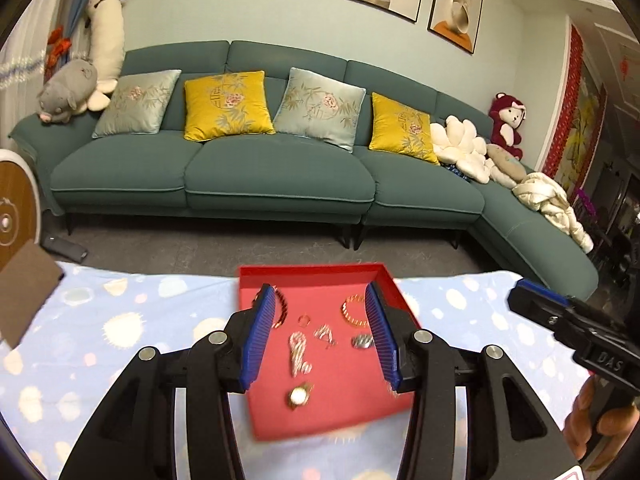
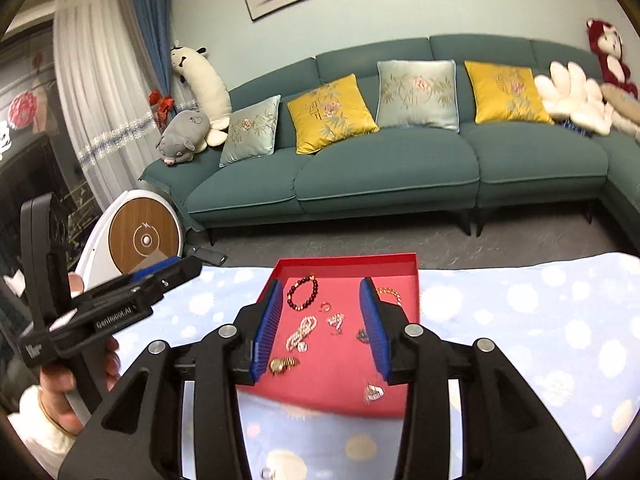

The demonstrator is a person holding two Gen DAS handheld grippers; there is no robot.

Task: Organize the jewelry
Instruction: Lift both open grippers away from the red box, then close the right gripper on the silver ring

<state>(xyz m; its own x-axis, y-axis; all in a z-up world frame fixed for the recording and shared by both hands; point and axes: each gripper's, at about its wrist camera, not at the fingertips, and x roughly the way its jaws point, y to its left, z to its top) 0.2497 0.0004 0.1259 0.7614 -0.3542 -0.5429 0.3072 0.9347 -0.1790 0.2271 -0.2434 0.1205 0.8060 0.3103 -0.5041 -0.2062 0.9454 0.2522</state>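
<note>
Red tray (image 1: 312, 276), pale blue cloth (image 1: 120, 320) with cream dots, teal sofa (image 1: 280, 176), yellow cushions (image 1: 228, 104) (floral embroidery)

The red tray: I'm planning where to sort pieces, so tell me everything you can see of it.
The red tray is a shallow, square-cornered box with low upright walls and a flat pinkish-red floor, cardboard by its look. It lies flat on the blue patterned cloth, its far wall toward the sofa. Loose jewelry lies scattered on its floor: a dark bead bracelet, a pearl strand, a gold watch. Neither gripper touches it.

Both wrist views look forward and down, close over the red tray (image 1: 320, 276); sofa (image 2: 384, 176) behind both.
</note>
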